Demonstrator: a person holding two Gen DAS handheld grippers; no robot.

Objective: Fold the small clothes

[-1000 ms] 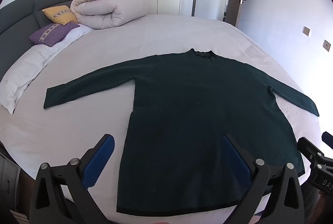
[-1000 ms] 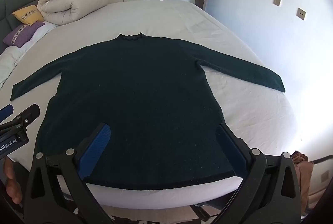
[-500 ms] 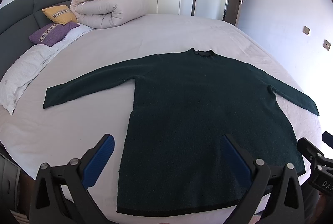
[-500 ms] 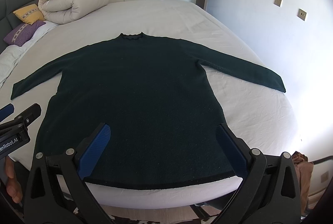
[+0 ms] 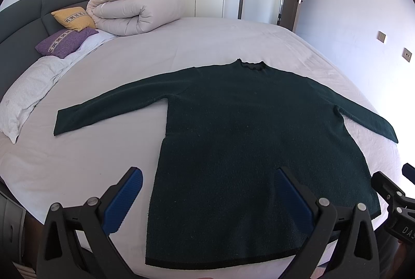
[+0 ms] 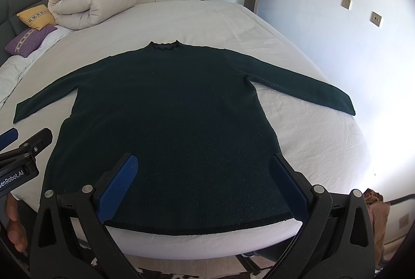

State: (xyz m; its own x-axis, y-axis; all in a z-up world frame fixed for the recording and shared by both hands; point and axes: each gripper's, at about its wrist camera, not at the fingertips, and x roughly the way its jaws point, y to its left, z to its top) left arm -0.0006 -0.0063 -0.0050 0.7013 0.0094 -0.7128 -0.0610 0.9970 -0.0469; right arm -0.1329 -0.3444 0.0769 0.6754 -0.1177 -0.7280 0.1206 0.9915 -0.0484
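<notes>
Nothing shifted; sweater (image 5: 246, 138) flat, hem (image 6: 202, 228) at bed edge.

one dark green sweater (image 5: 259, 138) | two grippers: left gripper (image 5: 207, 196), right gripper (image 6: 205, 180) | two cushions: yellow cushion (image 5: 74, 18), purple cushion (image 5: 66, 41) | one rolled duvet (image 5: 135, 11) | one bed (image 5: 207, 40)
</notes>
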